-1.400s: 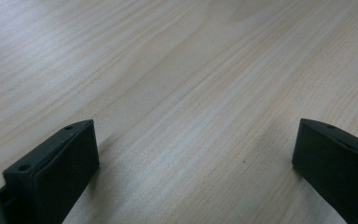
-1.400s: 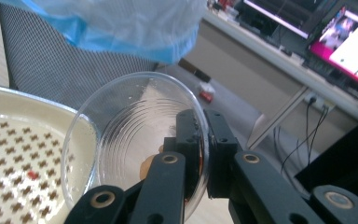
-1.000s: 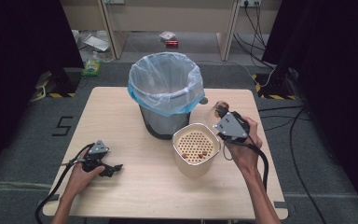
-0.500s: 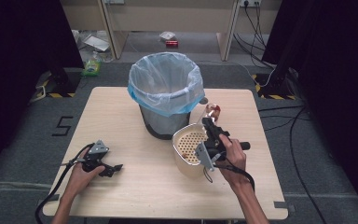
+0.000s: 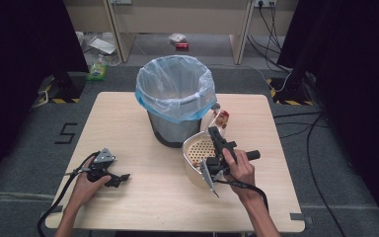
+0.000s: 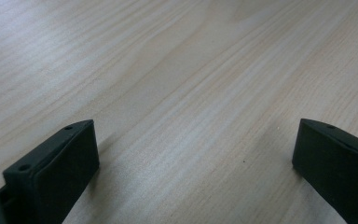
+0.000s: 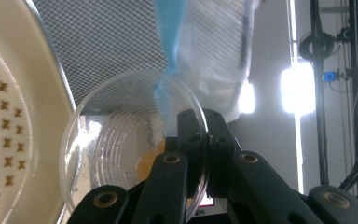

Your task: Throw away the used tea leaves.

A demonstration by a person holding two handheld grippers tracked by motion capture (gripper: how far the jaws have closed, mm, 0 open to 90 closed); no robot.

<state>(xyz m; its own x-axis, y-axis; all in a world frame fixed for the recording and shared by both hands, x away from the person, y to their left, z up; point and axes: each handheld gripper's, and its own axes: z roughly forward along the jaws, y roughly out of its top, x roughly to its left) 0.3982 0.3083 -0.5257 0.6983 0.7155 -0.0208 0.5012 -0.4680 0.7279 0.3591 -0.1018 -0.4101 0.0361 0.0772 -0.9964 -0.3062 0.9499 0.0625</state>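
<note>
The right gripper, at frame centre in the high view, pinches the rim of a clear plastic cup beside the cream basket. Judged step: carrying the cup to the lined bin; next, lift it over the rim. The left gripper rests spread on the wooden table, lower left. Dark floor, cables behind.
</note>
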